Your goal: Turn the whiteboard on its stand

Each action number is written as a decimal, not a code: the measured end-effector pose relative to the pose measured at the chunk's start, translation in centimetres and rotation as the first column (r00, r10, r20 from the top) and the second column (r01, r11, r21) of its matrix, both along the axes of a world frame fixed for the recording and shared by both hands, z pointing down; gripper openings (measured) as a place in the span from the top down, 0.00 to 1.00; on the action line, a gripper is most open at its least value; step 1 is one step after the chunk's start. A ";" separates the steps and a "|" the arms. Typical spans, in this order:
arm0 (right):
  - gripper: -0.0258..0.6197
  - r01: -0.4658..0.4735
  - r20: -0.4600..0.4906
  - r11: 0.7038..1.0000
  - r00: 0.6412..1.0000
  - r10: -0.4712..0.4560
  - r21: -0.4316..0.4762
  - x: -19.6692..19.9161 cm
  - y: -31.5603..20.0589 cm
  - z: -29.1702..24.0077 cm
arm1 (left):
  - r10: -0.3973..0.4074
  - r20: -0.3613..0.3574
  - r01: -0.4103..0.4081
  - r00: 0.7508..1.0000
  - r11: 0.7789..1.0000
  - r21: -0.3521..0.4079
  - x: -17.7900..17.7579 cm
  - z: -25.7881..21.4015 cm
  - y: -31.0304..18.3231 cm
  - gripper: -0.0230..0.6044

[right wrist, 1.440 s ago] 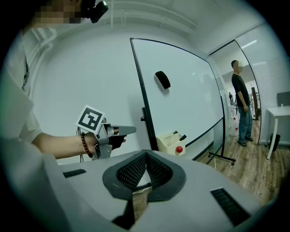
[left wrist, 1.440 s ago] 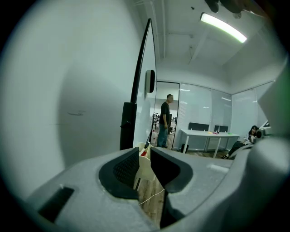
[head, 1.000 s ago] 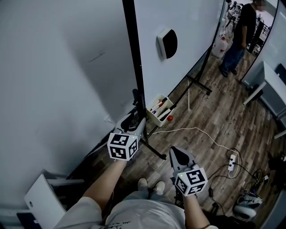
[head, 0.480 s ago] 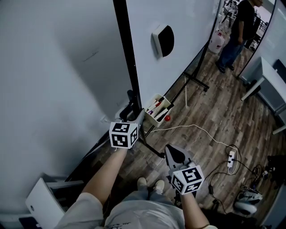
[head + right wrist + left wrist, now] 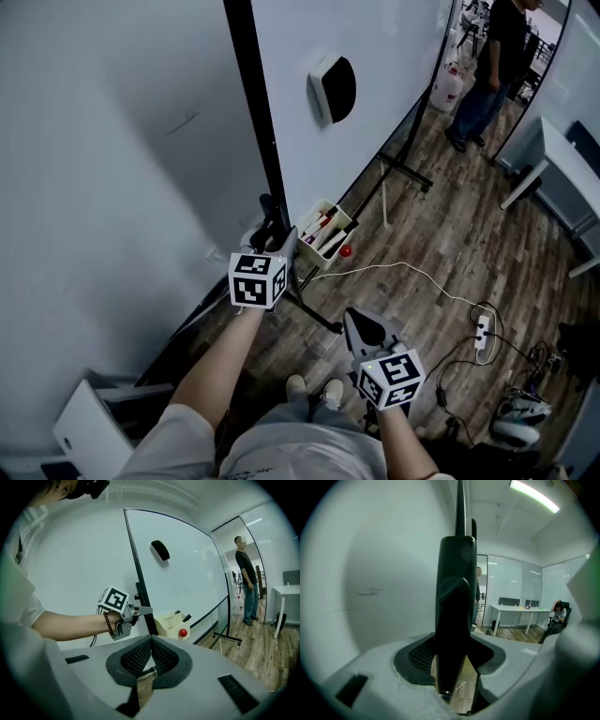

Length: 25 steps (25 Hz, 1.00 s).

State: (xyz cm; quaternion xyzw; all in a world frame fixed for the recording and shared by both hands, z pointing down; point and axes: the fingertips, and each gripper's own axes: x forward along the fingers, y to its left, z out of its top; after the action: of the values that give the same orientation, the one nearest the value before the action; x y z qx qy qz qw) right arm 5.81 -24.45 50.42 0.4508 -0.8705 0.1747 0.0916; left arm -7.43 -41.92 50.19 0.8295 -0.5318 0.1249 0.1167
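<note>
A: Grip on the left, how does it stand?

B: The left gripper (image 5: 278,234) has its jaws round the black frame post (image 5: 248,103) at the whiteboard's (image 5: 394,56) left edge. The jaws are closing, with the post upright between them. In the left gripper view the left pad lies against the post, and the right pad looks to meet it higher up; lower down a sliver of floor shows between post and right pad.

A: And the right one?

B: The right gripper (image 5: 364,326) is squeezed together, pads meeting at the tips with nothing in them. It hangs low, out over the wood floor (image 5: 450,234), apart from the board.

A: Where is the board itself?

B: Upright on its stand, running away from the post towards the far right. A dark eraser (image 5: 333,87) sticks to its face. Just right of the left gripper a cream bin (image 5: 323,232) with markers hangs by the post, a red ball (image 5: 346,251) at its lower side. Farther along, a stand foot (image 5: 403,173) rests on the floor.

A: Beyond that?

B: A white cable (image 5: 412,272) trails to a power strip (image 5: 486,339), and a person (image 5: 487,56) stands near the board's far end.
</note>
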 end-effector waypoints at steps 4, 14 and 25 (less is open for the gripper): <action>0.95 0.005 0.003 1.000 1.000 -0.005 -0.002 -0.1 0.3 -0.4 | 0.002 0.002 -0.002 1.000 1.000 0.006 0.0 -0.4 0.3 0.64; 0.95 0.026 0.011 1.000 1.000 -0.026 0.009 0.0 0.3 -3.2 | 0.007 0.015 -0.007 1.000 1.000 0.008 -0.3 -2.6 3.0 0.64; 0.95 0.078 -0.003 0.997 0.997 -0.078 0.023 -2.7 4.4 -1.9 | 0.004 0.011 -0.004 1.000 1.000 0.015 -4.9 -0.4 11.8 0.65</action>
State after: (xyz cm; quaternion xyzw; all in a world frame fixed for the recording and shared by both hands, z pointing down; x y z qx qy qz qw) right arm 3.11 -20.03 48.49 0.4176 -0.8894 0.1606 0.0941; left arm -12.35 -30.11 49.80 0.8308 -0.5315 0.1256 0.1074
